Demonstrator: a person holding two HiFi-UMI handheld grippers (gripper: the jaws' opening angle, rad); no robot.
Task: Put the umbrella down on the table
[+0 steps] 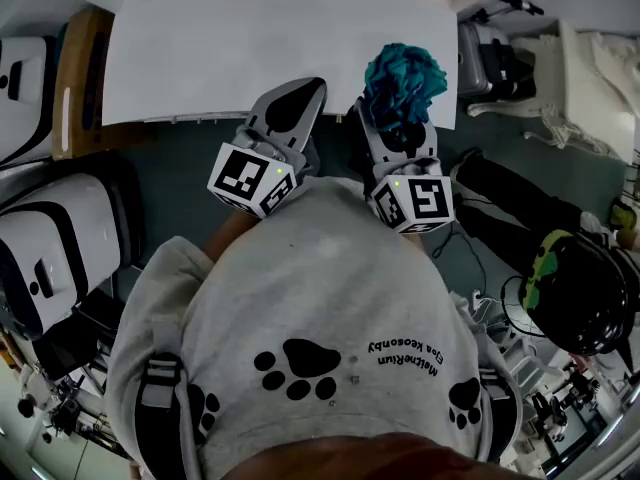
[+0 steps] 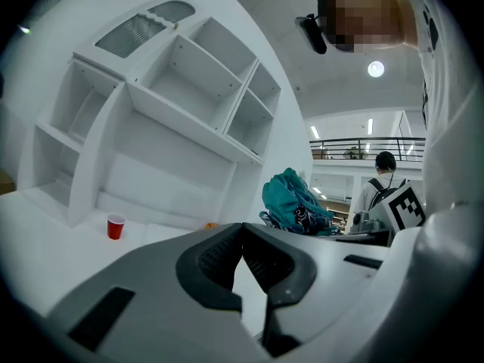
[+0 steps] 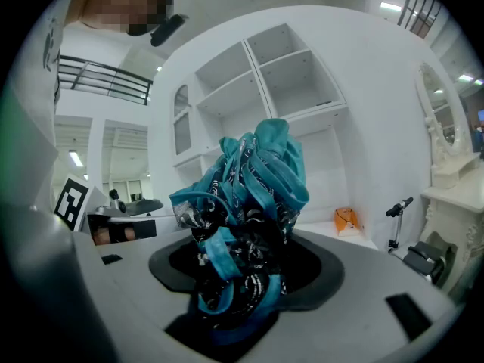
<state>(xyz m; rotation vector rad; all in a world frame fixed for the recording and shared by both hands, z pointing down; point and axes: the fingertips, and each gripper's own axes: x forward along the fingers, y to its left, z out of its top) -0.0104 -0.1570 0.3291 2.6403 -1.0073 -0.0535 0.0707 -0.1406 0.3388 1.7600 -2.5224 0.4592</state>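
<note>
The umbrella (image 1: 405, 81) is a folded teal-and-black bundle, and my right gripper (image 1: 397, 126) is shut on it. It stands up over the near edge of the white table (image 1: 280, 43). In the right gripper view the umbrella (image 3: 253, 195) fills the space between the jaws of my right gripper (image 3: 240, 282), with fabric and straps bulging above them. My left gripper (image 1: 292, 108) hovers beside it, over the same table edge, shut with nothing in it. In the left gripper view the tips of my left gripper (image 2: 242, 231) meet, and the umbrella (image 2: 293, 203) shows to the right.
A white shelf unit (image 2: 174, 119) stands at the table's back, with a red cup (image 2: 115, 226) and an orange packet (image 3: 346, 220) on the tabletop. White suitcases (image 1: 50, 238) sit on the floor at left. Bags and cables (image 1: 570, 288) lie at right.
</note>
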